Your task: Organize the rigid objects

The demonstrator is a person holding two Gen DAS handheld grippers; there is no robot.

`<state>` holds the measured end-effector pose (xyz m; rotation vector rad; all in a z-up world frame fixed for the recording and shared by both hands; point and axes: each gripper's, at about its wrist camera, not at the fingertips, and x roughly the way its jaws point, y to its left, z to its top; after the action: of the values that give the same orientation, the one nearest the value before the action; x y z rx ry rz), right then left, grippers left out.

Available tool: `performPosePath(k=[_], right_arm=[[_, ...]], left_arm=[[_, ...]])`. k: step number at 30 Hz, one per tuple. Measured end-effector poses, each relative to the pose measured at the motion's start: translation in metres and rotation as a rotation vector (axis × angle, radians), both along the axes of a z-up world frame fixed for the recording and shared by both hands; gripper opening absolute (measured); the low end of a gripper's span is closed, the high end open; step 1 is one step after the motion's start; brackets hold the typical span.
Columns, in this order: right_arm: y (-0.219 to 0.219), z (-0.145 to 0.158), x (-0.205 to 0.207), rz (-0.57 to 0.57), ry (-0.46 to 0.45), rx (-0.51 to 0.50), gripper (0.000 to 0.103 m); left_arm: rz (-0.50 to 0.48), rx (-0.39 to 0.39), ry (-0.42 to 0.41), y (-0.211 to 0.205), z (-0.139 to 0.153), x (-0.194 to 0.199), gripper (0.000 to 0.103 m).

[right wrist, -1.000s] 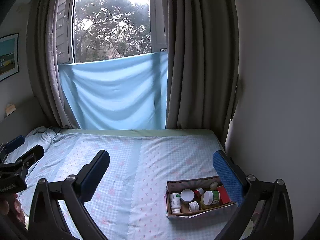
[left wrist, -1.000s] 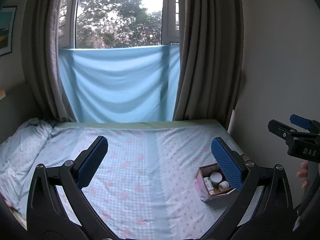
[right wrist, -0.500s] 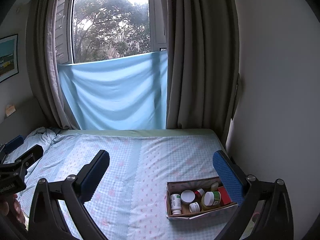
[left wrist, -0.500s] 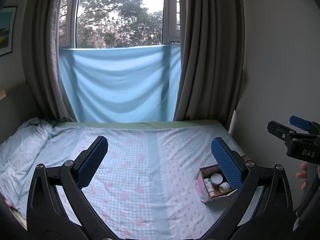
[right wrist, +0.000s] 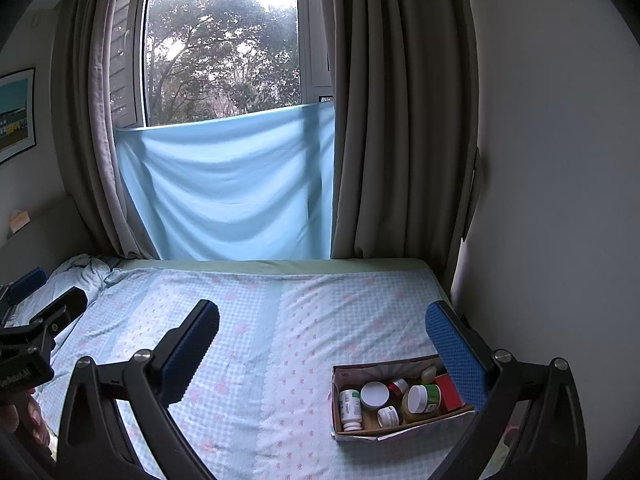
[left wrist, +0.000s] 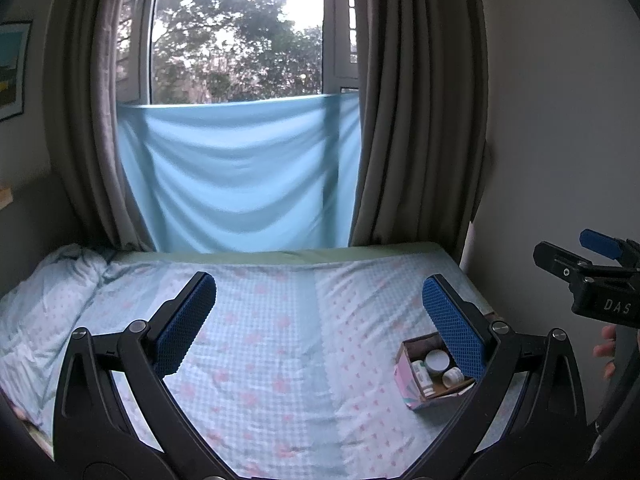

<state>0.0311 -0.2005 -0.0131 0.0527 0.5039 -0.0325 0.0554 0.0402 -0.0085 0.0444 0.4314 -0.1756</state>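
Blue-padded hand-held gripper (right wrist: pixel 322 336) (right) spread wide, holding nothing.

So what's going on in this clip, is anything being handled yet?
Not yet. A person holds both grippers above a bed. The left gripper and right gripper are both open and empty. The only task items in sight are jars and bottles in a small cardboard box near the bed's right edge, by the wall. Neither gripper touches the box; the right one is nearer.
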Motion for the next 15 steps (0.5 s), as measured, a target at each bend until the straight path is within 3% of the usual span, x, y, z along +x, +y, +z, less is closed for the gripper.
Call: performPosePath(k=[9,15], right_arm=[[0.0003,-0.0002,0.0014,0.0,0.002,-0.002,0.103],[-0.0007,-0.0021,0.0043,0.002,0.008,0.002,0.103]], left_arm=[[0.049,0.019,-0.063,-0.0024,0.0037,-0.0035,0.103],[0.041,-0.014,-0.047,0.0028,0.0014,-0.0003,0.103]])
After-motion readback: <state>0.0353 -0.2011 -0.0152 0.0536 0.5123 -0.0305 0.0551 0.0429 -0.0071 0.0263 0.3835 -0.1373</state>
